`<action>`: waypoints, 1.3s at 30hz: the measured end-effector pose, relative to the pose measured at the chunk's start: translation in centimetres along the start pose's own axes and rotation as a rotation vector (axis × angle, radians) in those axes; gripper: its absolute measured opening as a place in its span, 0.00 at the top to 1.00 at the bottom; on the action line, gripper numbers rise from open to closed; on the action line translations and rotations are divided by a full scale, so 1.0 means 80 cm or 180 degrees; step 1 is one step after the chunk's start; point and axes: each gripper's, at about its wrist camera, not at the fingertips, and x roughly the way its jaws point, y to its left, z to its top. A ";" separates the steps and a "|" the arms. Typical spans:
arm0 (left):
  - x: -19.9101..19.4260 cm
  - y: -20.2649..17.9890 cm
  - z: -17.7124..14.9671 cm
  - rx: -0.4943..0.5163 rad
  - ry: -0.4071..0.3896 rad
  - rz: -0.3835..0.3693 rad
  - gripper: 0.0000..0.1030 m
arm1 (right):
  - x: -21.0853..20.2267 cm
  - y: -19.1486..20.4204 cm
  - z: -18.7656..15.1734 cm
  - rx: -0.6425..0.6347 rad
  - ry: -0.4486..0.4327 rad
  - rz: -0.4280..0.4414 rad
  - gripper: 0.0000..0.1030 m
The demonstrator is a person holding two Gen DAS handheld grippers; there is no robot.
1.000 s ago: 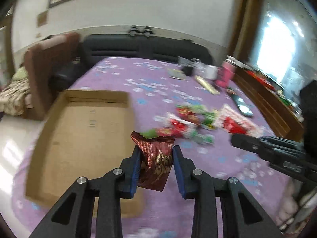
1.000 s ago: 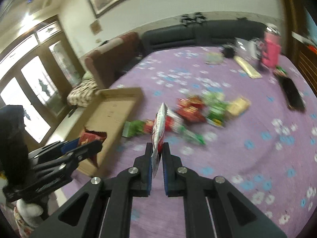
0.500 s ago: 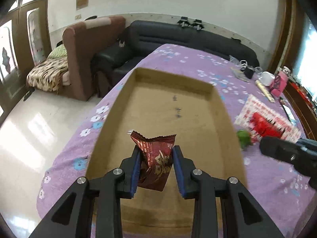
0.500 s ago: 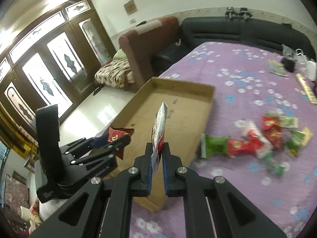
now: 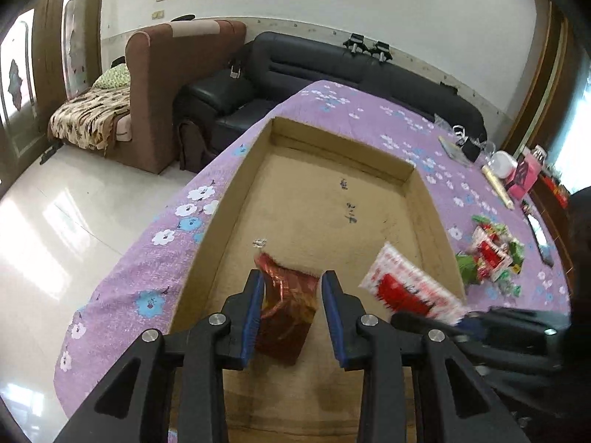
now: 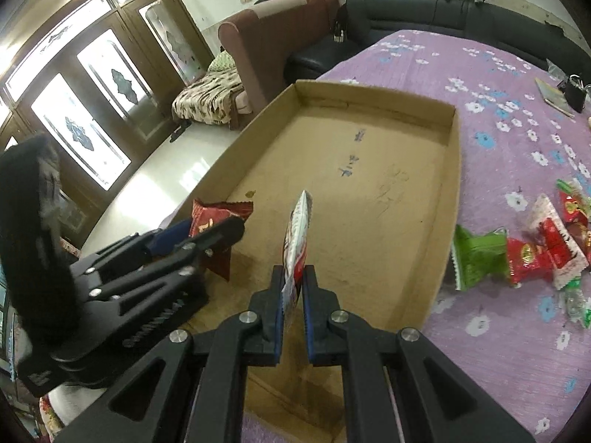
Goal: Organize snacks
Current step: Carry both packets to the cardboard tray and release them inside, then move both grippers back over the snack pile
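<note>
Both tongs hang over the near end of the cardboard tray [image 5: 424,199], each carrying a snack. The left gripper [image 5: 291,306] has its jaws parted wider than the dark red packet [image 5: 286,310] between them; the packet leans on the left pad, so whether it is gripped at all cannot be told. The right gripper [image 6: 294,297] is clamped on a thin white-and-red packet [image 6: 296,240], held edge-on with its long axis pointing forward and up. The tray floor lies directly below and ahead of both tongs, so a release looks likely to land inside. The remaining snack pile [image 6: 535,247] sits right of the tray, nearer the right gripper.
</note>
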 end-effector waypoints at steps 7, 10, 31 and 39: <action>-0.023 -0.008 0.001 -0.0031 -0.0139 -0.0069 0.44 | 0.008 0.005 0.000 -0.0056 0.0033 -0.0023 0.89; -0.034 -0.012 0.001 -0.0063 -0.0200 -0.0095 0.40 | 0.002 0.007 -0.004 -0.0103 -0.0019 -0.0072 0.78; -0.088 -0.039 -0.009 -0.0129 -0.0488 -0.0242 0.33 | -0.035 0.000 -0.077 0.0230 0.0036 0.0249 0.55; -0.086 -0.056 -0.010 -0.0118 -0.0454 -0.0376 0.30 | -0.064 -0.003 -0.089 0.0138 -0.0235 0.0311 0.53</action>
